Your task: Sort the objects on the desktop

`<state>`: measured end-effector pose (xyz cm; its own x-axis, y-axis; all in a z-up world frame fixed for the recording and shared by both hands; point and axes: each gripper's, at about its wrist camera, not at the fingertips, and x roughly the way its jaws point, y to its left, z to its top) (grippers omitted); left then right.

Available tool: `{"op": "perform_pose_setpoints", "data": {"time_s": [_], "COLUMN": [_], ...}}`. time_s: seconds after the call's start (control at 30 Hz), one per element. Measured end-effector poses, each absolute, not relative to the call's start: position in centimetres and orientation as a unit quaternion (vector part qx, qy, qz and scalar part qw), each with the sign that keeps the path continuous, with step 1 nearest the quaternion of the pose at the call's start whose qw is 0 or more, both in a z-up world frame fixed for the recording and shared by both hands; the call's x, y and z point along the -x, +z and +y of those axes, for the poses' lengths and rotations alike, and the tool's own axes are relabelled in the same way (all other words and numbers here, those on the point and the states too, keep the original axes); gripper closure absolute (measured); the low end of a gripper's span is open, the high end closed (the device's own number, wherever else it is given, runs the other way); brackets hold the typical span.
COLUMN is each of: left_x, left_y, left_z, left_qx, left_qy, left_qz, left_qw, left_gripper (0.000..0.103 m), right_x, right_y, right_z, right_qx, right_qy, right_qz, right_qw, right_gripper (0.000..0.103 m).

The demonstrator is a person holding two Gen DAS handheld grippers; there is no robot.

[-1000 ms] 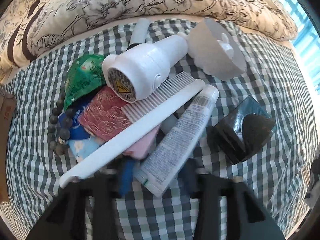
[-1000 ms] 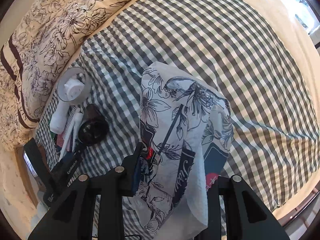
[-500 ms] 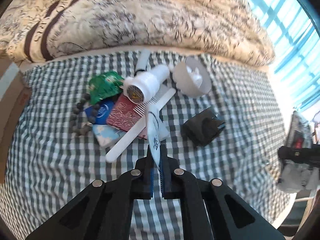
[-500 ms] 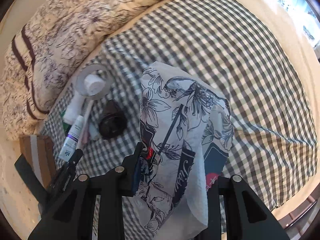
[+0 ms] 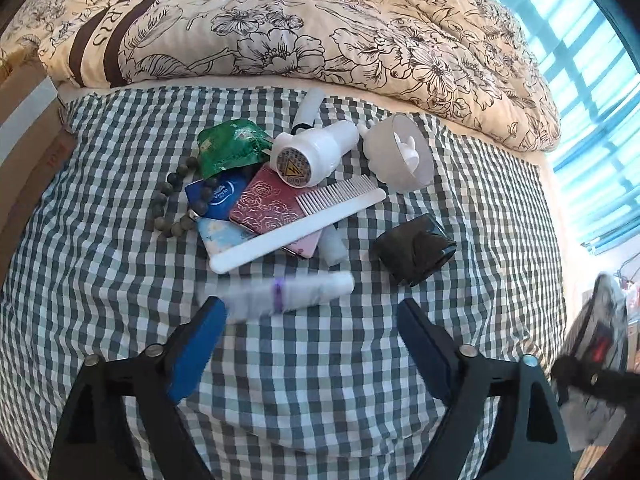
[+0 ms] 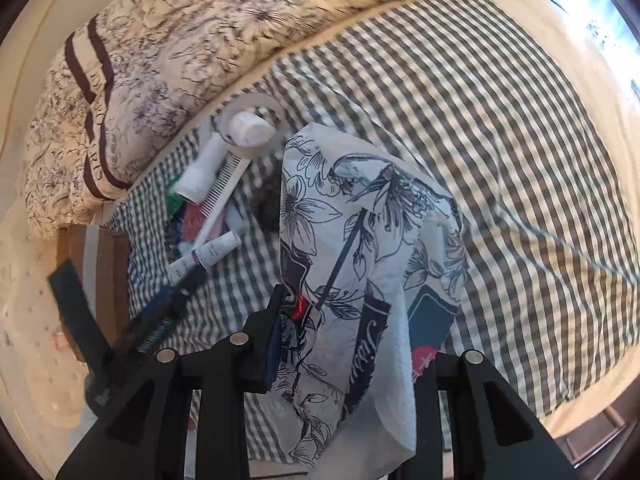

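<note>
Tilted steeply down over the checked sheet (image 5: 100,280), the left gripper (image 5: 310,336) is opening, a blurred tube (image 5: 288,292) loose between its jaws, while the right gripper (image 6: 352,344) clamps a flowered bag (image 6: 360,240) hiding its fingertips.

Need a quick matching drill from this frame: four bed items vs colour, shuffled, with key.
Items:
1. comb
2. foil pouch
3. bead bracelet
4. rose-embossed case

Colours:
A. dark grey-green
B. white
C. red-pink
D. bright green

Pairs: 1-B, 2-D, 3-A, 4-C
</note>
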<state>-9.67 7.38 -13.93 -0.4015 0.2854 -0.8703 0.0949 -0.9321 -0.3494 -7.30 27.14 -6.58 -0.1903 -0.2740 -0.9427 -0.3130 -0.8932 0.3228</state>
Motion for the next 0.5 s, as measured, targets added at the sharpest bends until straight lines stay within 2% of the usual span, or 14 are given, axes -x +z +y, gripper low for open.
{"op": "perform_pose_setpoints", "data": {"time_s": [0.1, 0.2, 0.4, 0.5], "left_x": [10.4, 11.0, 11.1, 11.9], "left_y": [-15.4, -17.5, -21.5, -22.1], "left_z": [7.8, 7.1, 4.2, 4.2], "left_qx": [0.571, 0.59, 0.583, 0.582], "left_qy": [0.802, 0.769, 0.698, 0.691], "left_qz": [-0.174, -0.245, -0.404, -0.405], "left_qw": [0.037, 0.014, -0.103, -0.144], "left_gripper": [0.01, 0.01, 0.01, 0.012], "right_x": [6.3, 5.9, 6.2, 6.6], "right_y": [-7.0, -7.4, -8.5, -9.2], "right_z": [28.4, 29.7, 31.4, 32.0], "right_qx": [0.639, 0.636, 0.633, 0.635], "right_qy": [0.73, 0.729, 0.726, 0.724], "right_qz": [0.241, 0.25, 0.261, 0.263], "right_qw": [0.027, 0.04, 0.056, 0.059], "right_gripper": [0.072, 0.072, 0.071, 0.071]}}
